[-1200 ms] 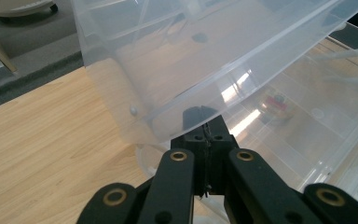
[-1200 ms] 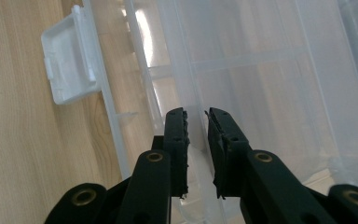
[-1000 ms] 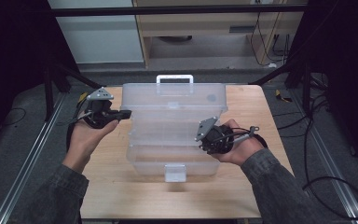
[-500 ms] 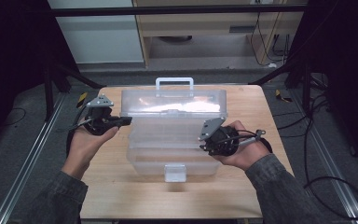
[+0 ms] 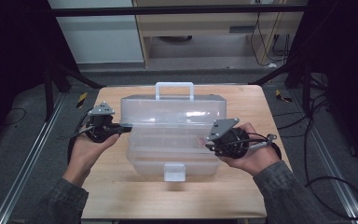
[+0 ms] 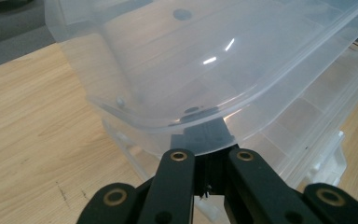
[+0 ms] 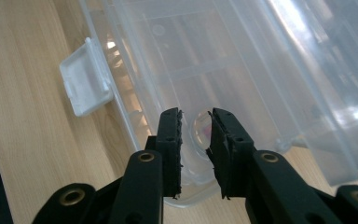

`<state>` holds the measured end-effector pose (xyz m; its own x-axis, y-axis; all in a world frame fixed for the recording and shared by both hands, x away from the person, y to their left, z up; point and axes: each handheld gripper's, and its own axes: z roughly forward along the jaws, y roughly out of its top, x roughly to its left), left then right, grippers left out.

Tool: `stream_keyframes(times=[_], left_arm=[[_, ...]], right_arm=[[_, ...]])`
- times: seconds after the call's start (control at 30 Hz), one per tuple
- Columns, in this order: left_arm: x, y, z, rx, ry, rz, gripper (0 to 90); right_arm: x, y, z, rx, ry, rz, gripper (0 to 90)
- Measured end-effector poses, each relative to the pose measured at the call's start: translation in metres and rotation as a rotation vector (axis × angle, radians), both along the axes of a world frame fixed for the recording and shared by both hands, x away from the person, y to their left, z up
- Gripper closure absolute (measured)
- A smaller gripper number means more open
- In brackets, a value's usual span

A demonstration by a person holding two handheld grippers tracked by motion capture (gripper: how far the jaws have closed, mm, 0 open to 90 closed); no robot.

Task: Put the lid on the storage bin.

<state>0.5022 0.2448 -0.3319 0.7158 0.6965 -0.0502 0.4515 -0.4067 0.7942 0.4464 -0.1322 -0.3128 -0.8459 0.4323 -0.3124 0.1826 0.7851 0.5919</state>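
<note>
- Clear plastic box (image 5: 172,140) sits mid-table on the wooden table (image 5: 121,196), long side toward the person; white handle (image 5: 174,89) on the far side, white latch (image 5: 175,171) hanging at the near front edge.
- Lid (image 5: 173,108) is raised off the base and tilted, its near edge lifted clear of the open tray below; divided compartments show through the plastic.
- Left gripper (image 5: 121,129) is at the box's left end, held level, pointing in toward the box. In the left gripper view its jaws are closed on the edge of the lid (image 6: 205,135), tips tucked under the rim.
- Right gripper (image 5: 208,142) is at the box's right end, over the base, its hand resting near the table edge.
- In the right gripper view the jaws stand narrow, a slim gap between the pads (image 7: 171,140). A small pinkish round piece (image 7: 201,130) lies behind that gap; whether it is inside the box or on its wall cannot be told through the plastic. The pads appear not to press on anything.
- Latch (image 7: 86,81) lies up and left of the jaws in that view, base rim just beneath the tips.
</note>
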Motion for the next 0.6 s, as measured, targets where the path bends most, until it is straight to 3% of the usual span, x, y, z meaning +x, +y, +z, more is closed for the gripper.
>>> stream_keyframes(times=[0.6], left_arm=[[-0.006,0.001,-0.007,-0.006,0.018,-0.002,89.9]], right_arm=[[0.005,-0.019,-0.007,0.022,0.005,-0.12,88.8]])
